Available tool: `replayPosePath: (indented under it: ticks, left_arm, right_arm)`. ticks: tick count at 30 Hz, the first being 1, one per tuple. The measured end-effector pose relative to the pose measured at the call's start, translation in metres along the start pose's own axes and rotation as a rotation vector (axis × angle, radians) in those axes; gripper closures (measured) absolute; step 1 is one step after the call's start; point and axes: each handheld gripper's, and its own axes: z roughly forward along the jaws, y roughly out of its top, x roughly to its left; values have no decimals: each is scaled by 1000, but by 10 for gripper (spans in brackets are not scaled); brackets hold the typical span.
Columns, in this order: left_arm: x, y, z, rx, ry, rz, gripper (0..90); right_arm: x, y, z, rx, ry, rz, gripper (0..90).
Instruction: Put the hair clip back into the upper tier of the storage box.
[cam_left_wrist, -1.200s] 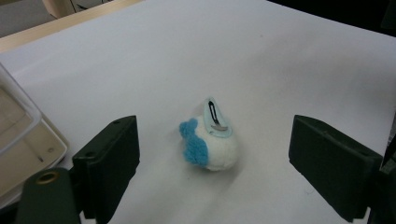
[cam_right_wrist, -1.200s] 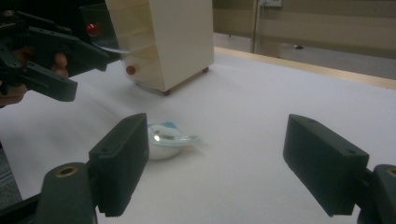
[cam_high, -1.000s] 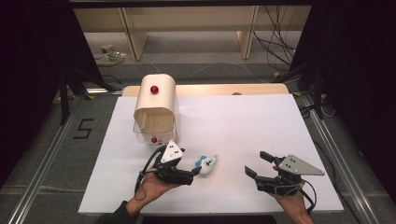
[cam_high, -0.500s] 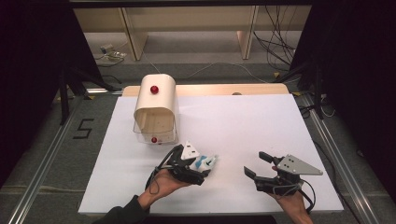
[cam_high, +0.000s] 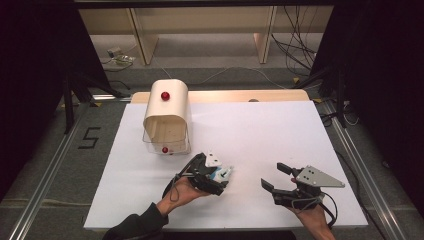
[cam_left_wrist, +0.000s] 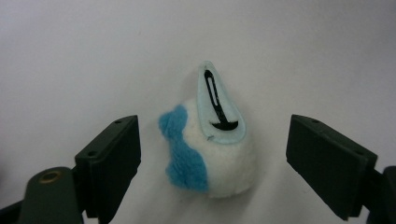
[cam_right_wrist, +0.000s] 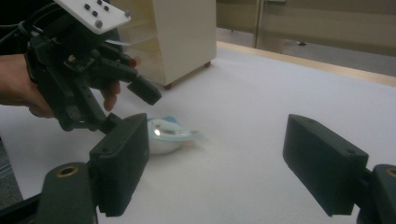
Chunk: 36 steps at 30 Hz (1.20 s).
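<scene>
Open left gripper over, seemingly, plush toy

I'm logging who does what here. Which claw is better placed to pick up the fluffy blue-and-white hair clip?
The left. The left claw hangs right over the hair clip, open, with the clip between its jaws. The right claw is open too, but sits well off to the side, apart from it.

White bench top, wooden edge at far side. Grey floor with cables, "5" marking, light wooden furniture legs behind, dark curtains at sides.
</scene>
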Motion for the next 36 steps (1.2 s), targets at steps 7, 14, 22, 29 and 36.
replayPosePath:
  ticks: [7, 14, 22, 29, 36]
  left_arm:
    - [-4, 7, 11, 38, -4, 6, 230]
    - [-2, 5, 15, 59, 9, 1, 242]
    - [1, 1, 23, 93, 15, -9, 301]
    - [0, 1, 21, 88, 20, 28, 451]
    - [3, 4, 10, 36, 15, 9, 469]
  right_arm:
    - [0, 0, 0, -1, -2, -1, 241]
    - [0, 0, 0, 2, 1, 1, 241]
    - [0, -1, 1, 8, 0, -3, 246]
    - [1, -1, 1, 9, -2, 0, 250]
    - [0, 0, 0, 9, -5, -6, 251]
